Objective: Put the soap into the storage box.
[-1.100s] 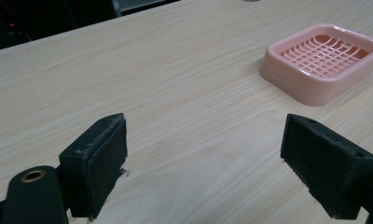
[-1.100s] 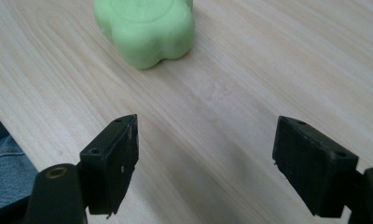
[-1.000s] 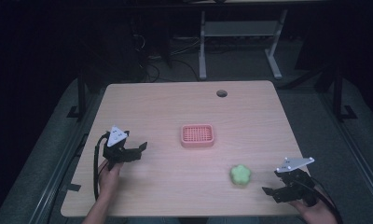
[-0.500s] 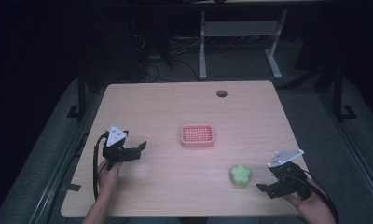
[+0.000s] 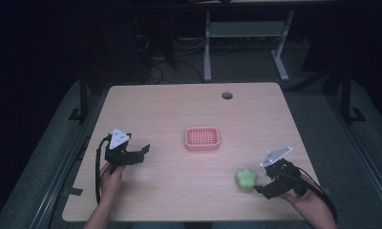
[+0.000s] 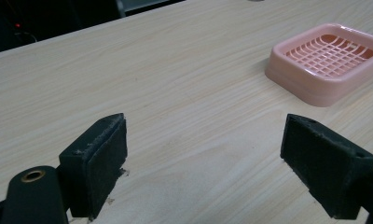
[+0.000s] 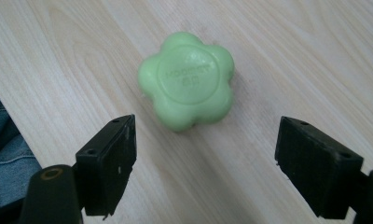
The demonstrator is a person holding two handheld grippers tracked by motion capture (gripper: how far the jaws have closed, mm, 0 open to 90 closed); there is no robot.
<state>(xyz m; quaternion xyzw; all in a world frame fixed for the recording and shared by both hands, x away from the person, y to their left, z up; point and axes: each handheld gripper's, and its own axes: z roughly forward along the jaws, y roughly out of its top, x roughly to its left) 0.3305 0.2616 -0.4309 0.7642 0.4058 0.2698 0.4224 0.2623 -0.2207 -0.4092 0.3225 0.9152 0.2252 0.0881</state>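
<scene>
Both grippers' jaws wide apart, empty. Right gripper (image 7: 203, 163) near green soap (image 7: 187, 86); pink tray (image 5: 202, 138) mid-table, seemingly empty.

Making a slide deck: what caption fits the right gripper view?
Open right gripper lined up on a green flower-shaped soap lying on the wooden table.

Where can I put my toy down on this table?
Lots of room: the far half of the table behind the pink tray, and the middle between the left gripper and the green soap. Busiest spot: beside the right gripper.
</scene>
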